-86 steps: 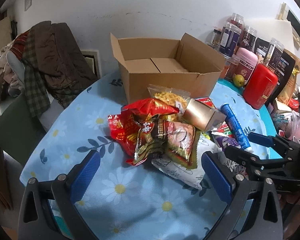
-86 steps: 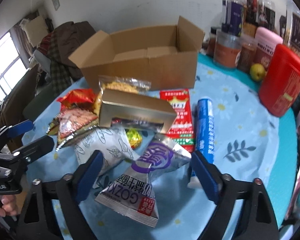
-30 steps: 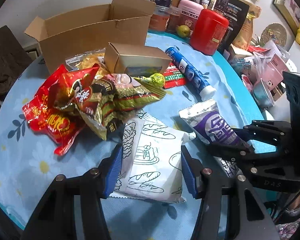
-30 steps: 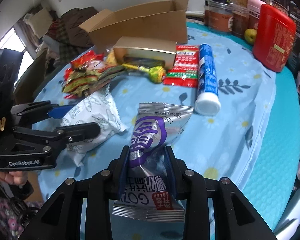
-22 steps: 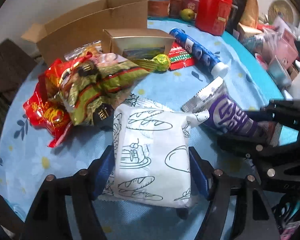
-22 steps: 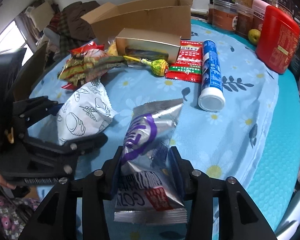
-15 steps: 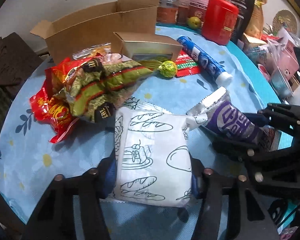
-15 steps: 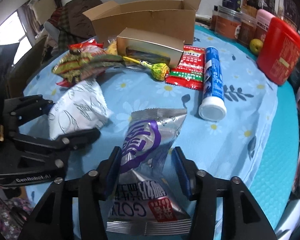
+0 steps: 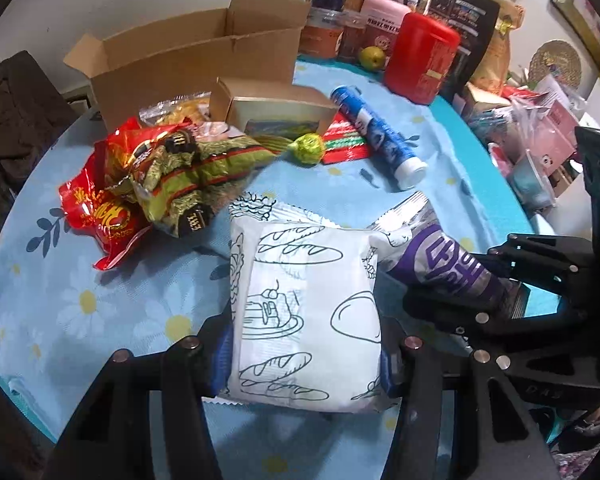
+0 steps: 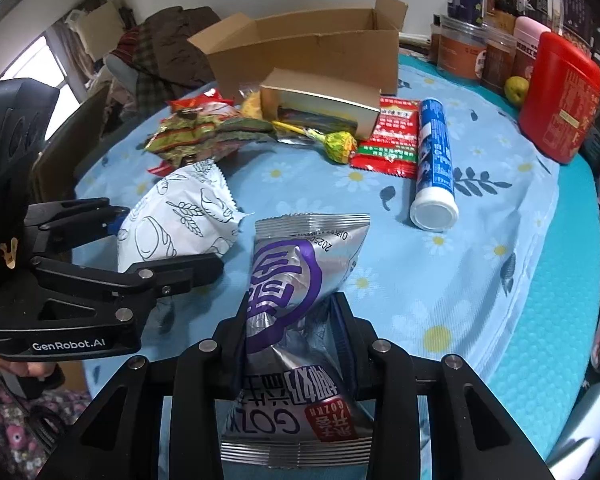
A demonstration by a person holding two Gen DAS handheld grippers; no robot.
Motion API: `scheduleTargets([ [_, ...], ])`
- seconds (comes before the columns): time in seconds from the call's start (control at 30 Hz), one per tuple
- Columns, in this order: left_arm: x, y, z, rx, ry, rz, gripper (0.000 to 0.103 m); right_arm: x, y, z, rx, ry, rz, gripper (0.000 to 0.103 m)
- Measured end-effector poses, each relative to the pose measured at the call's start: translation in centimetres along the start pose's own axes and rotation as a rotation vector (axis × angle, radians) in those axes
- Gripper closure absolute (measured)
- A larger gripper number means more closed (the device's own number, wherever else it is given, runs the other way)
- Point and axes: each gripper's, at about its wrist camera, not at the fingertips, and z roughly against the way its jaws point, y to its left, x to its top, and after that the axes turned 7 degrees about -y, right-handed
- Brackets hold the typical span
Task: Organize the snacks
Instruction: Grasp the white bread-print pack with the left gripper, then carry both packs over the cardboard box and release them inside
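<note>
My left gripper (image 9: pixel 304 352) is shut on a white packet printed with bread drawings (image 9: pixel 300 300), held just above the flowered tablecloth (image 9: pixel 112 304). My right gripper (image 10: pixel 292 320) has a silver and purple snack packet (image 10: pixel 296 264) between its pads; its jaws are closing on it. The two packets sit side by side, corners nearly touching. Behind them lie a red packet (image 9: pixel 100 208), a green packet (image 9: pixel 204 164), a lollipop (image 9: pixel 310 150), a small gold box (image 9: pixel 276 108), a flat red packet (image 10: pixel 392 136) and a blue tube (image 9: pixel 376 136). The open cardboard box (image 9: pixel 188 60) stands at the back.
A red canister (image 9: pixel 420 60), jars and dark bags line the back right of the table. More clutter crowds the right edge (image 9: pixel 540 168). A chair heaped with clothes (image 10: pixel 168 48) stands beyond the table on the left. Bare cloth shows at front left.
Both grippers came down from open above the pile and shut on their packets. Over the last second the two packets tipped up slightly off the cloth.
</note>
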Motion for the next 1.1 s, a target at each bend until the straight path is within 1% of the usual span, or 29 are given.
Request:
scheduleTargets([
  [0.23,0.9,-0.8,2.9,-0.015,-0.080,-0.012,0.049,0.6,1.2,2.3,0.026,-0.052,0.018,0.067],
  [0.43,2.4,-0.8,4.7,-0.005,-0.148,-0.016,0.049,2.4,1.8,4.0,0.035,-0.112,0.049,0.067],
  [0.6,4.1,-0.2,6.3,0.012,-0.216,-0.016,0.049,4.8,2.7,5.4,0.037,-0.169,0.100,0.067],
  [0.87,7.7,1.1,8.9,0.060,-0.334,-0.033,0.049,9.4,3.7,6.4,0.028,-0.259,0.183,0.067],
  [1.1,11.0,2.6,9.5,0.078,-0.397,-0.038,0.049,13.2,4.0,6.6,0.028,-0.310,0.221,0.067],
])
